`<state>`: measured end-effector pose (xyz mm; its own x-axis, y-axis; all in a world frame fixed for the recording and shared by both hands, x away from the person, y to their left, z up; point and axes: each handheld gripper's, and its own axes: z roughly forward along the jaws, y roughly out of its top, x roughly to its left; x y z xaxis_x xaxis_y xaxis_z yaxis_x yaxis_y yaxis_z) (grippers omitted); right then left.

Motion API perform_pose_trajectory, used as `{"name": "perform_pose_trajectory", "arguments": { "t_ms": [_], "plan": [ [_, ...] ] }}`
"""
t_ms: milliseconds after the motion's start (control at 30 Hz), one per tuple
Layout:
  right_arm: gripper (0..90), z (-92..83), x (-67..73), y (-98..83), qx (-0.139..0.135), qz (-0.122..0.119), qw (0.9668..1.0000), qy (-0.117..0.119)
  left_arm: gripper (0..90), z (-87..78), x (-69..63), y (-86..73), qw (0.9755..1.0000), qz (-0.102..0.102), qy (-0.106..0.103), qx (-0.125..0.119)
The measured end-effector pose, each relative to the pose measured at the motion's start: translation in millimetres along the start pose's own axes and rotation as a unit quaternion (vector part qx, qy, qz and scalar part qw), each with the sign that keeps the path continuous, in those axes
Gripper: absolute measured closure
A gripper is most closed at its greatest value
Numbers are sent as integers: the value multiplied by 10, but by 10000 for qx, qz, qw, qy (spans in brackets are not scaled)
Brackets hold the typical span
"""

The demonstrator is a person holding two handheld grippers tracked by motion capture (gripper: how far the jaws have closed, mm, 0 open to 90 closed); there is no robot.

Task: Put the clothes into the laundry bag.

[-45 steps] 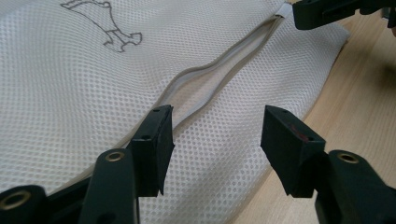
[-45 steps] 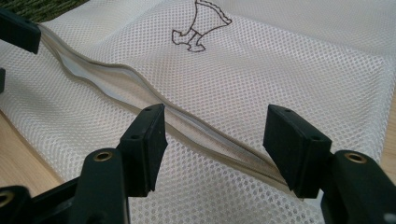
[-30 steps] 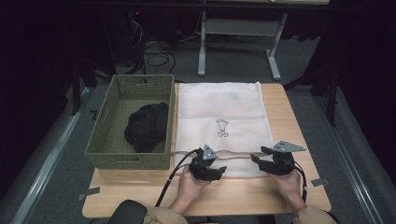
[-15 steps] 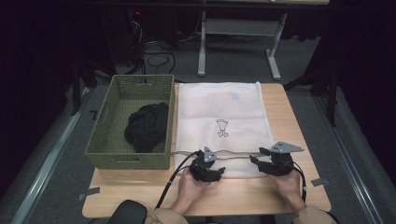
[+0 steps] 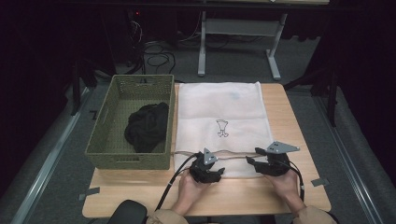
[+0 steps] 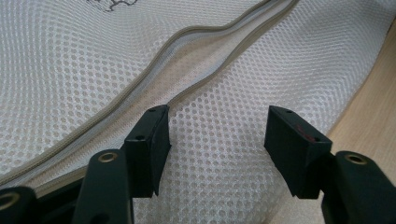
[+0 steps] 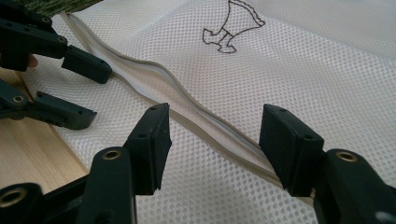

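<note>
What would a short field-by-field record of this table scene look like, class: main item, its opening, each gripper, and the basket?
main item: white mesh bag lying flat on the table
opening: beige zipper along the near edge, parted
left gripper: jaws open over the mesh beside the zipper
right gripper: jaws open astride the zipper
basket: green, left of the bag, holding dark cloth

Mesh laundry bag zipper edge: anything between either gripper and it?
Nothing visible. The left gripper and right gripper stand open right over the mesh laundry bag, straddling its zipper edge; no pad presses on it. The green basket sits off to the side.
</note>
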<state>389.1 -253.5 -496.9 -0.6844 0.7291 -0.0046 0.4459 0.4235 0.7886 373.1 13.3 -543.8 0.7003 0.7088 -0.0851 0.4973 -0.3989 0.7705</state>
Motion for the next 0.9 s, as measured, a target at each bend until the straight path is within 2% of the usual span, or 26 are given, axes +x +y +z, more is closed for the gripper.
{"name": "perform_pose_trajectory", "arguments": {
  "t_ms": [100, 233, 433, 600, 633, 900],
  "plan": [
    [441, 23, 19, 42, 31, -78, 9999, 55, 403, 4, -6, 1, 10000, 55, 24, 16],
    [464, 82, 71, 173, 168, -379, 9991, 70, 400, 8, -33, 1, 9998, 145, 113, 52],
    [475, 206, 84, 257, 298, -470, 9984, 18, 402, -3, 15, -4, 10000, -76, -50, -8],
    [509, 376, 122, 327, 501, -622, 9968, 17, 401, 7, -27, -1, 9999, 87, 91, 34],
    [516, 453, 144, 350, 550, -665, 9963, 50, 401, 5, -23, -1, 9999, 70, 77, 30],
    [511, 629, 196, 372, 641, -707, 9954, 108, 401, 6, -23, -1, 9999, 71, 74, 31]
  ]
}}
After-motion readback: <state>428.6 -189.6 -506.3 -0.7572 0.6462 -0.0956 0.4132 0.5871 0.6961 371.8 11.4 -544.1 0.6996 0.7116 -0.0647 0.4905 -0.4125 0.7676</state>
